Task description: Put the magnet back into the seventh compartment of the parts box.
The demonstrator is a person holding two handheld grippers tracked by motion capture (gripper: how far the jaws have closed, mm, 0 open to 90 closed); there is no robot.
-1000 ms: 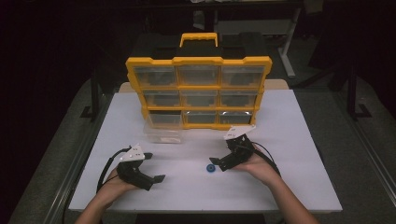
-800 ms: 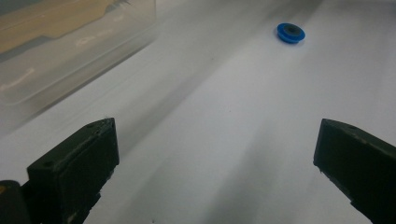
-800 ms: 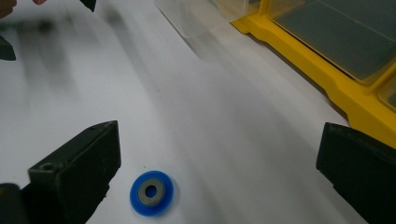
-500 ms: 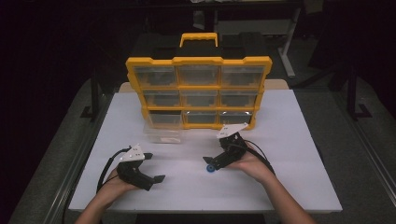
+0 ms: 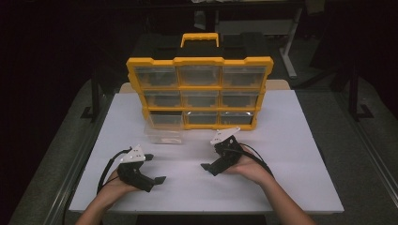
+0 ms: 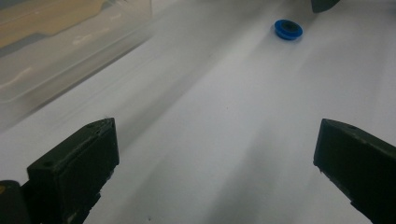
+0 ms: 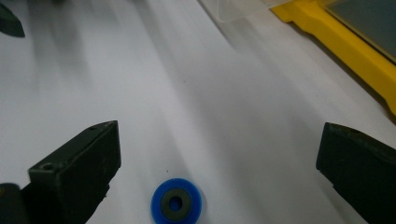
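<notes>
The white counter (image 5: 291,154) is brightly lit from above while the room around it falls to near black. Soft shadows lie beside each gripper. In both gripper views the counter glares pale, streaked with faint grey shadow bands, and the far edges, clear bin (image 6: 56,51) and yellow case (image 7: 345,51) are blurred.

Since a second ago we have moved our right gripper (image 5: 210,168) forward and down over the blue washer (image 7: 177,201). In the high view the washer earlier lay bare on the white table (image 5: 291,140), just left of the jaw tips; half a second ago the tips reached it, and now they cover it. In the right gripper view it lies flat between the wide-apart jaws (nearer the left one). Our right hand (image 5: 251,166) has shifted leftward along with it.
</notes>
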